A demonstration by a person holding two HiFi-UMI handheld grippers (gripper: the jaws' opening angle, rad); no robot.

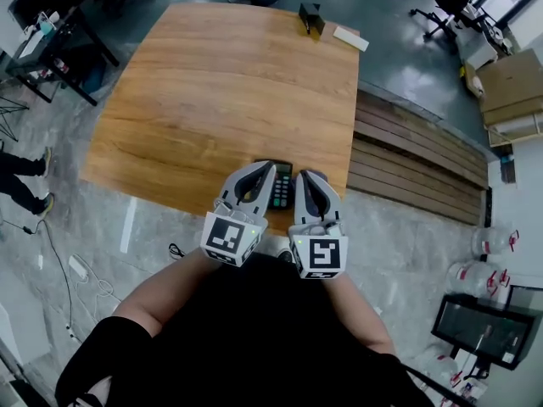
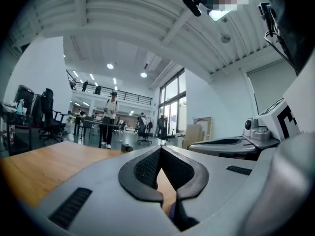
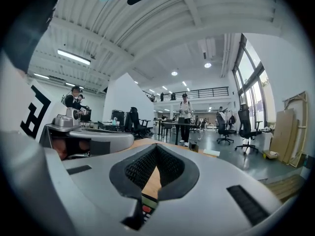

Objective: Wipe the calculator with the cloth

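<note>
A dark calculator point(image 1: 281, 190) lies on the wooden table point(image 1: 221, 91) at its near edge. In the head view it shows between my two grippers, which are held side by side above it. My left gripper point(image 1: 258, 168) is shut, with only wood and a small dark-blue patch point(image 2: 173, 215) showing through the hollow behind its tips point(image 2: 161, 148). My right gripper point(image 1: 307, 175) is also shut and holds nothing. Through its hollow point(image 3: 156, 146) I see the table and the calculator's keys point(image 3: 146, 206). No cloth shows clearly in any view.
A dark box point(image 1: 310, 18) and a flat white item point(image 1: 350, 38) sit at the table's far edge. Wooden planks point(image 1: 416, 164) lie on the floor to the right, with cardboard boxes point(image 1: 509, 87) beyond. A person point(image 3: 185, 114) stands in the distance among office chairs.
</note>
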